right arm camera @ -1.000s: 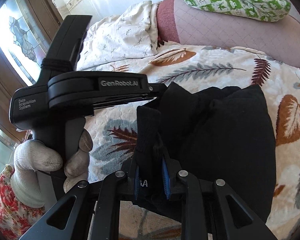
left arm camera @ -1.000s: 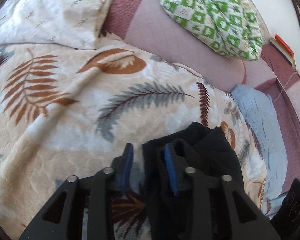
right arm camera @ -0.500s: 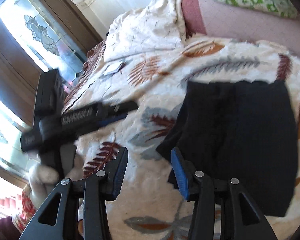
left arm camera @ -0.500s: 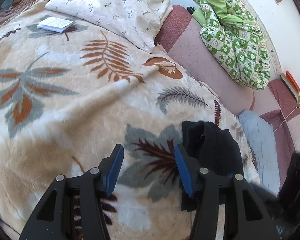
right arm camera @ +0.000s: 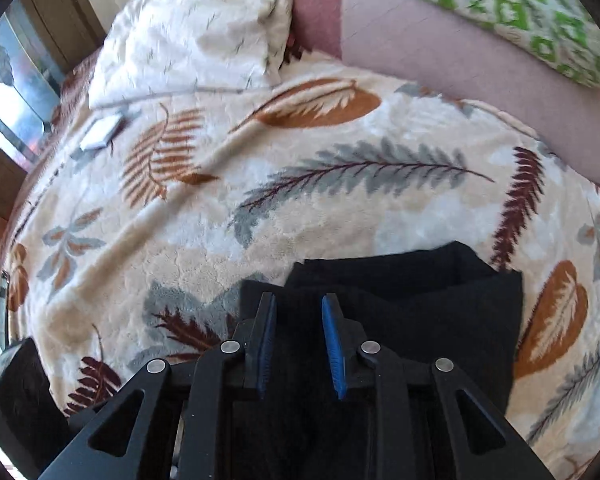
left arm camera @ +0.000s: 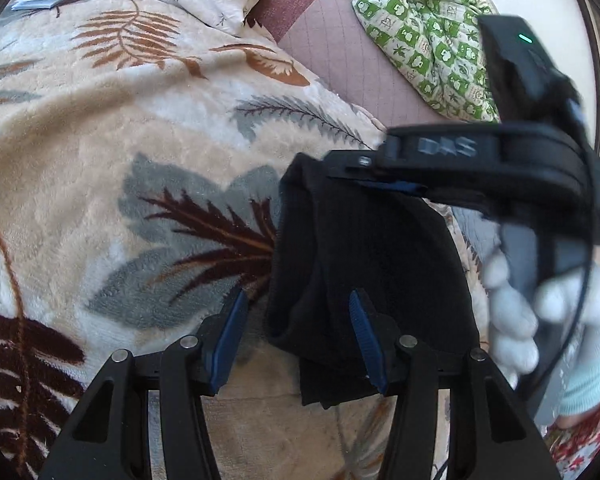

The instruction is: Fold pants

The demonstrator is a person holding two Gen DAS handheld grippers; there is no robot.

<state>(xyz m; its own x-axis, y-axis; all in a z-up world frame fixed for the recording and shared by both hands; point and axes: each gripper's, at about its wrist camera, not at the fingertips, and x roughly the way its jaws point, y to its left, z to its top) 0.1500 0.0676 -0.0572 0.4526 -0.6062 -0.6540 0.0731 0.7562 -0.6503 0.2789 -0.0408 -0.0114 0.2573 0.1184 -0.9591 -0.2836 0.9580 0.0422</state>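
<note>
Left wrist view: folded black pants (left arm camera: 372, 264) on leaf-print blanket (left arm camera: 100, 168), both hand-held grippers spread, empty.

Black pants (left arm camera: 376, 264) lie on a cream blanket (left arm camera: 100, 128) printed with rust, grey and maroon leaves, beside a green-and-white patterned quilt (left arm camera: 428, 28), a dusty-pink cushion (right arm camera: 440, 64), and blue-padded black grippers (right arm camera: 298, 344).

Bright daylight, fisheye-warped edges, motion blur in both views.
</note>
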